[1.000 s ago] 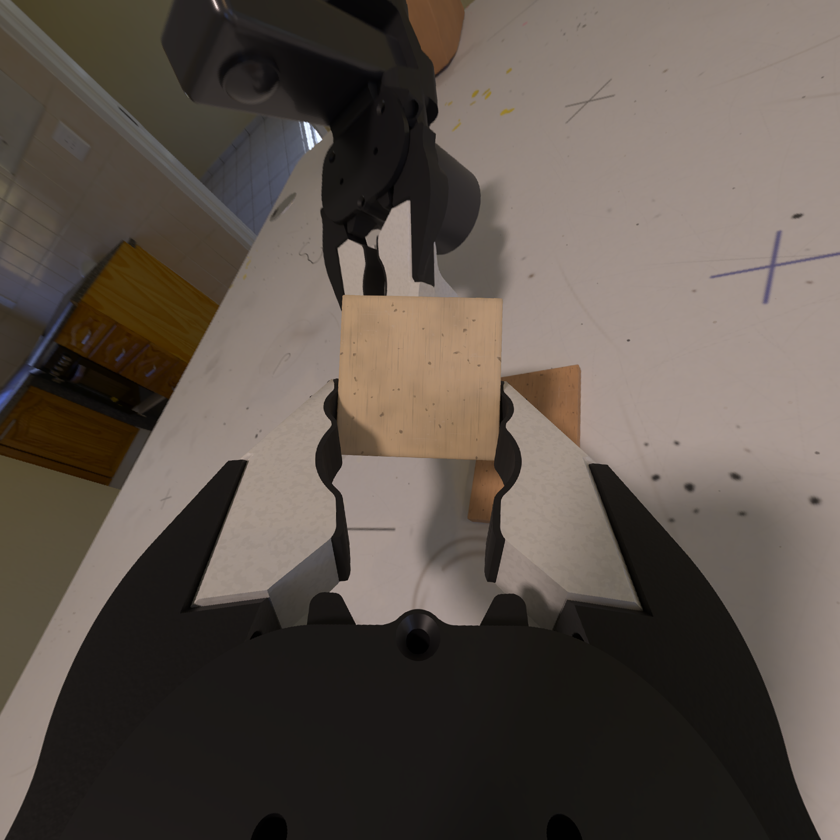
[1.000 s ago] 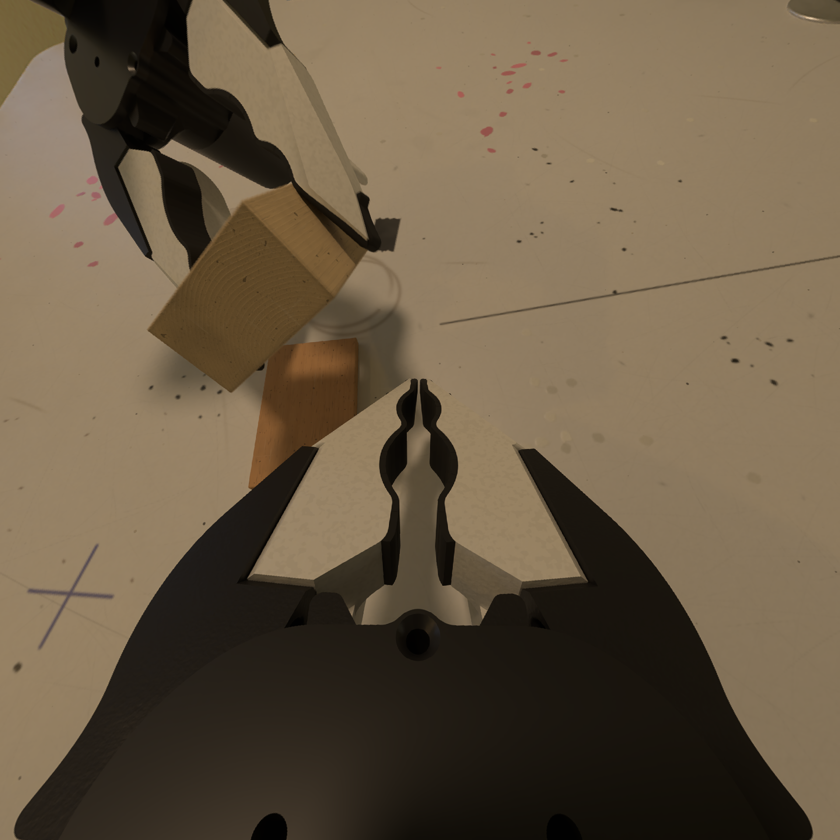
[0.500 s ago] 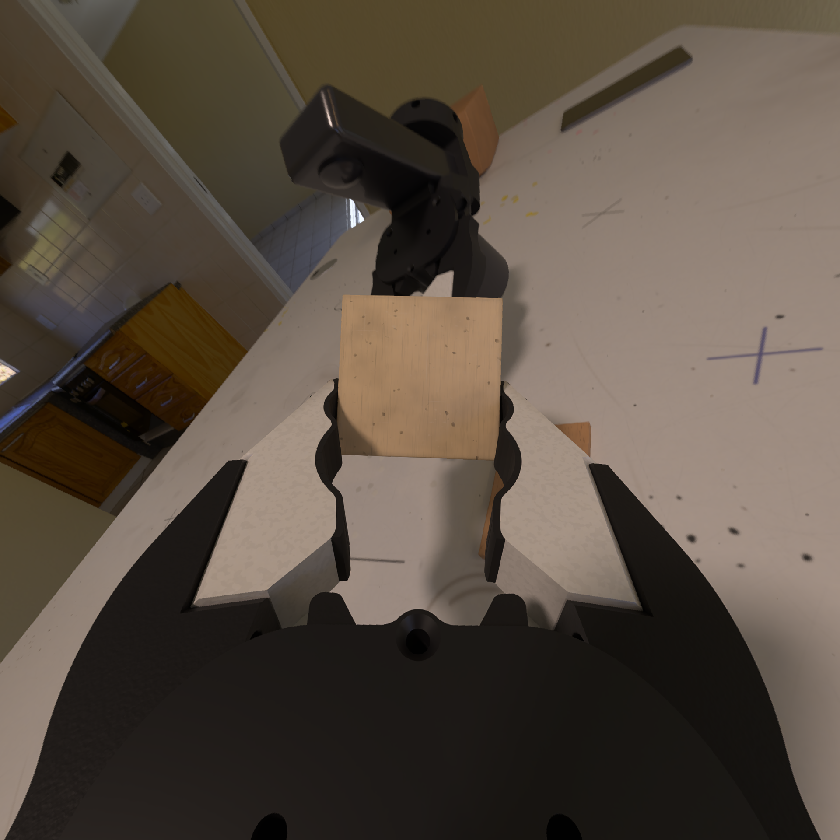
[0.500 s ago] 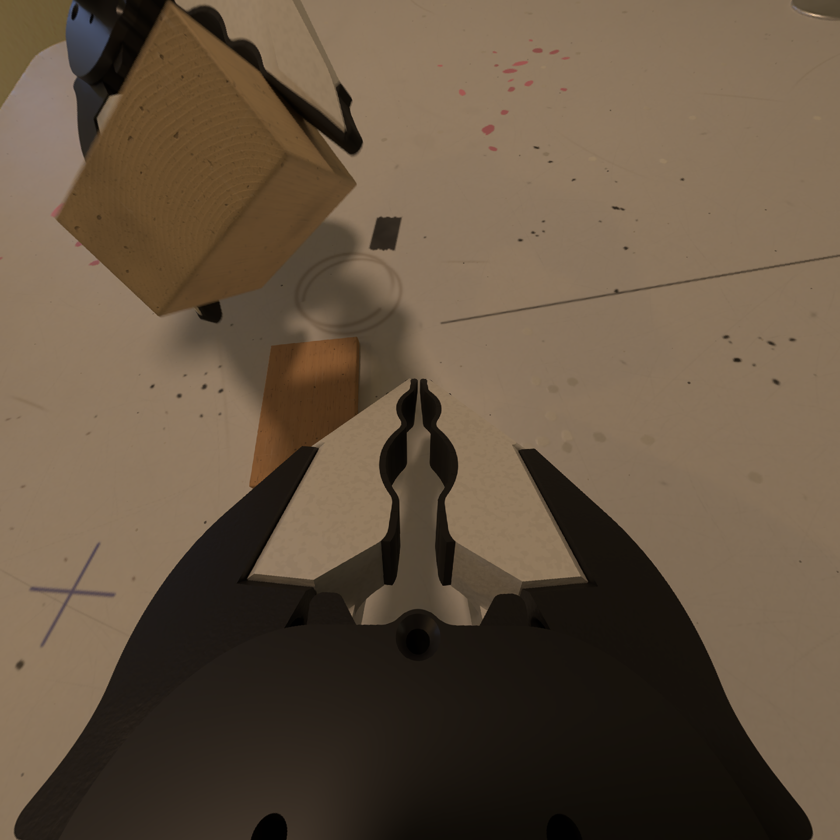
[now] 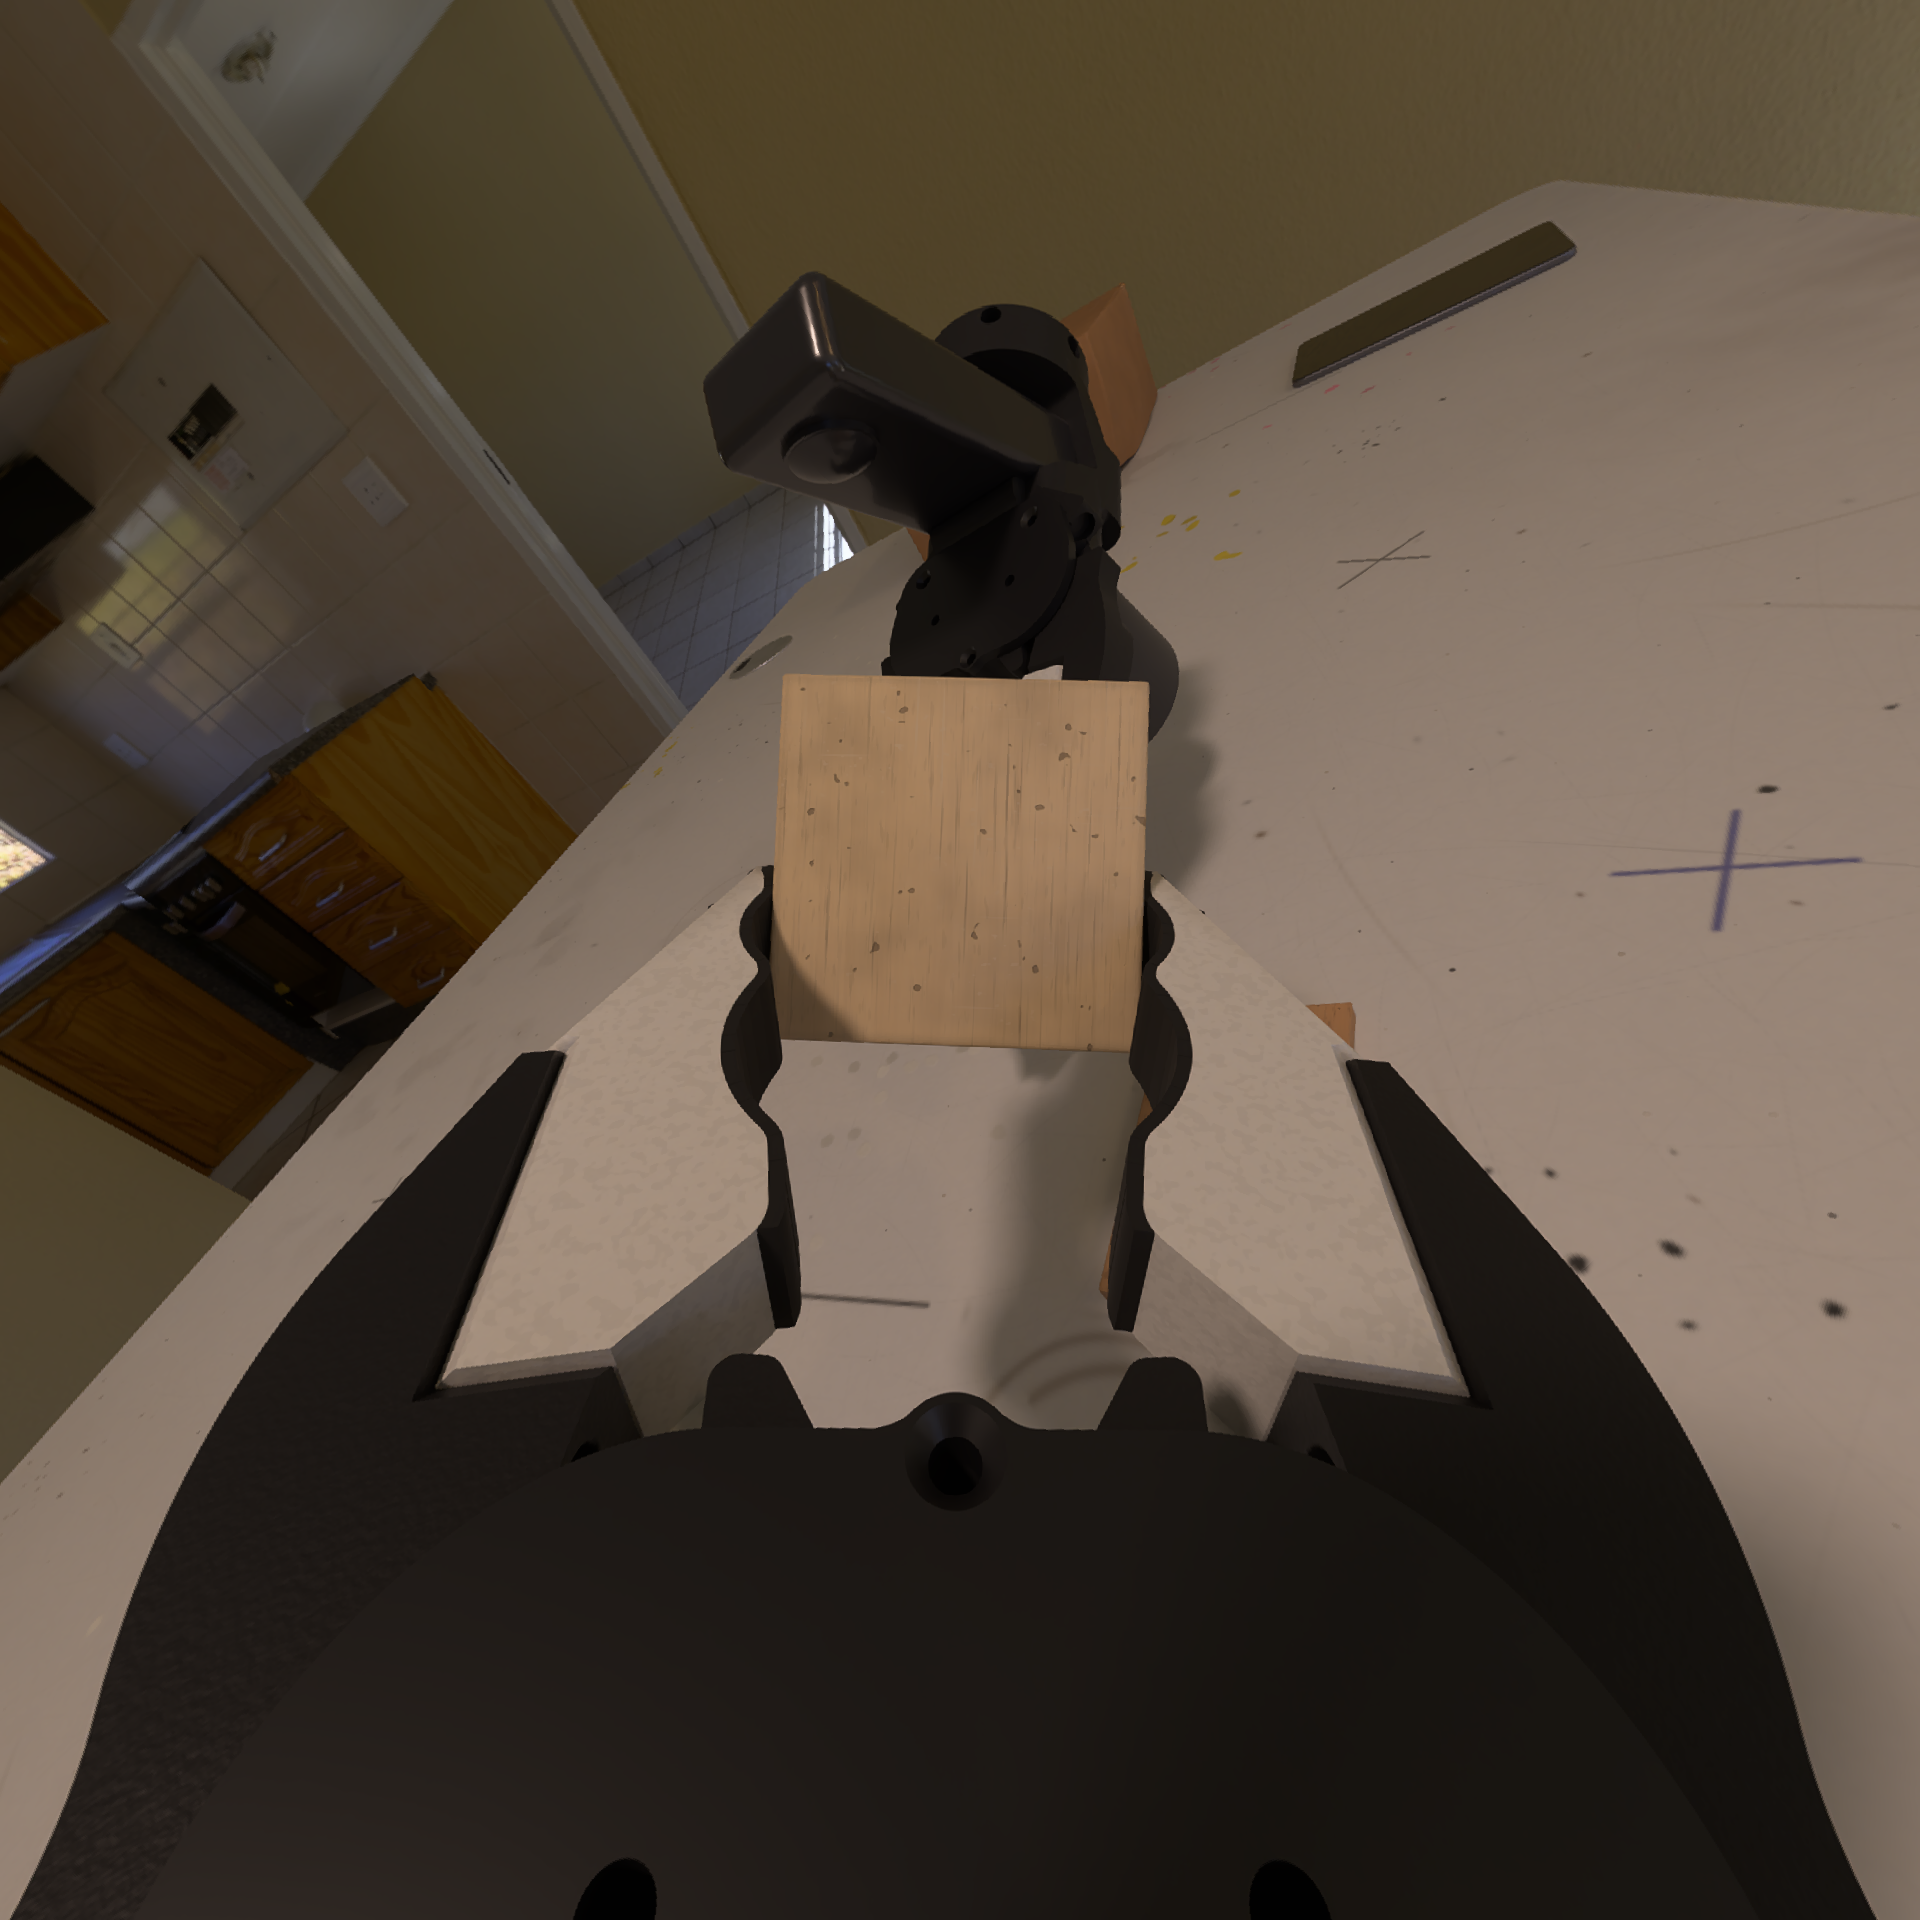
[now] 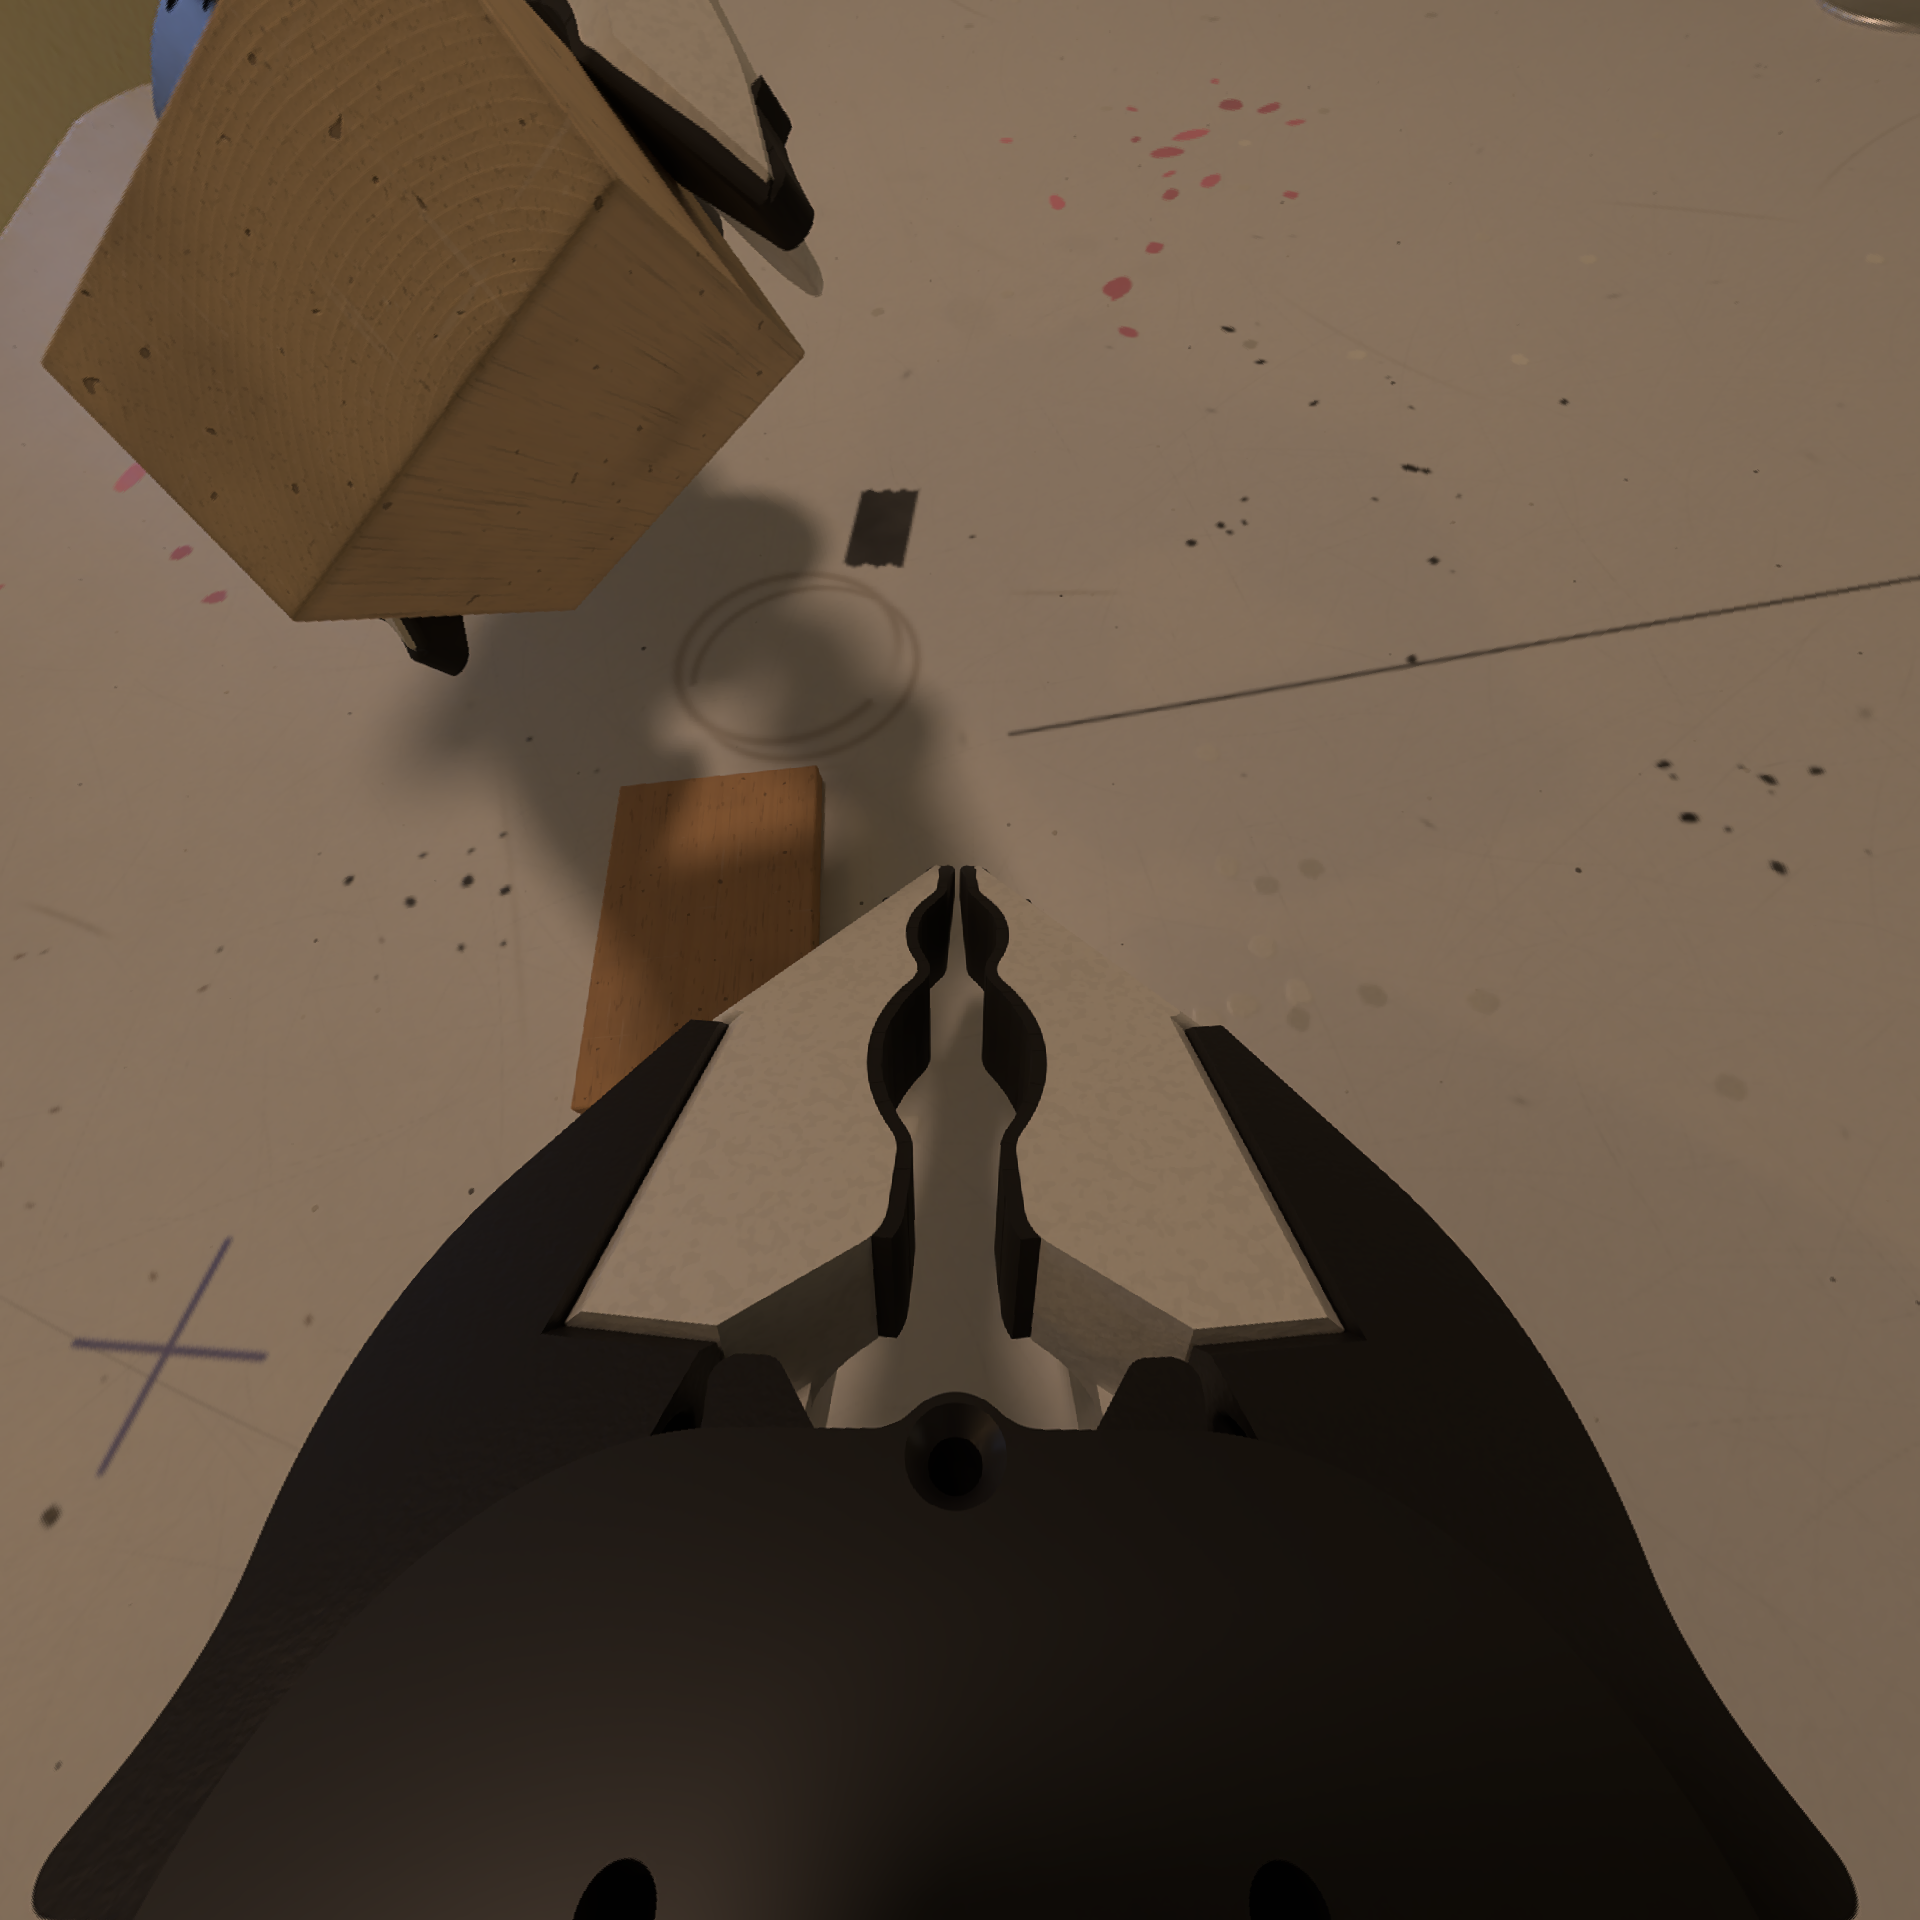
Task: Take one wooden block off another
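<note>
Kitchen cabinets and a tiled wall lie off beyond the edge of a pale, paint-speckled tabletop (image 6: 1351, 468), over which both tools work.

At the heart of it, the pale wooden block (image 5: 961, 862) sits pinched between the tips of the left gripper (image 5: 958, 914), a finger pressed flat on each of two opposite side faces. From the right wrist view the same block (image 6: 416, 312) hangs clear above the table, tilted, one corner lowest, its shadow falling on the surface below. It looks rigid and squarely cut, with smooth faces, so I judge it will not give under pressure but could slide or pivot if held only near an edge. The broad flat sides are the sound place to grip, and the present hold is at the very fingertips, which seems a little shallow. Being solid wood, it probably has moderate weight.

Below and ahead of the right gripper (image 6: 956, 883), just off its left finger, lies the darker, orange-brown block (image 6: 717, 914), flat on the table and partly hidden by that finger. The two blocks are apart, so the lift appears done.

The right gripper has its fingers pressed together on nothing. Farther out are a faint ring mark (image 6: 800, 665), a small dark patch (image 6: 883, 528) and a purple cross (image 6: 166, 1351).
</note>
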You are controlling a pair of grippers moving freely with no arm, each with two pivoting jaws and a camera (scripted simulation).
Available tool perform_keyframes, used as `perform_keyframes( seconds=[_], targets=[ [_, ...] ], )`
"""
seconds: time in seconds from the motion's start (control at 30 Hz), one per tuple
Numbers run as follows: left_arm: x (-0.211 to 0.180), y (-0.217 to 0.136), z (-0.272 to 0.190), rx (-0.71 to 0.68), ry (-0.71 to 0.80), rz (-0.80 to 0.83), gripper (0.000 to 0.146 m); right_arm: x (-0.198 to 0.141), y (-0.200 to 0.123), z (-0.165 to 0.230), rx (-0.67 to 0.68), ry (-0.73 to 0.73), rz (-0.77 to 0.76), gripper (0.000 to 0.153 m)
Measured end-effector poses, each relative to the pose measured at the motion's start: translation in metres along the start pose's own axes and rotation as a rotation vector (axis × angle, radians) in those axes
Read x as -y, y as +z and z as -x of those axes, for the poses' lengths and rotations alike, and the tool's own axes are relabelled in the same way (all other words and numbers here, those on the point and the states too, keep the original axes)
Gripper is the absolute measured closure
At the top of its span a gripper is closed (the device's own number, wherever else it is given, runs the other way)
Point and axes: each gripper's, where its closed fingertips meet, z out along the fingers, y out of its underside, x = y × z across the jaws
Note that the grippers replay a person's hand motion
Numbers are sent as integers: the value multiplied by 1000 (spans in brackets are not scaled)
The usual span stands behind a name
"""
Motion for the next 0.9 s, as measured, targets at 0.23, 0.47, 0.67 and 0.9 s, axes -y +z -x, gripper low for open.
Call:
perform_keyframes(
  seconds=[0.23, 0.47, 0.67, 0.9],
  targets=[
    [4, -1, 1, 9, 9, -22, 79, 0, 0, 0, 0, 0, 0, 152],
    [15, 0, -1, 33, 80, -45, 79, 0, 0, 0, 1, 0, 2, 152],
    [24, -1, -1, 37, 79, -87, 79, 0, 0, 0, 1, 0, 2, 152],
    [-26, 6, -9, -44, 45, 214, 79, 0, 0, 0, 2, 1, 1, 152]
  ],
)
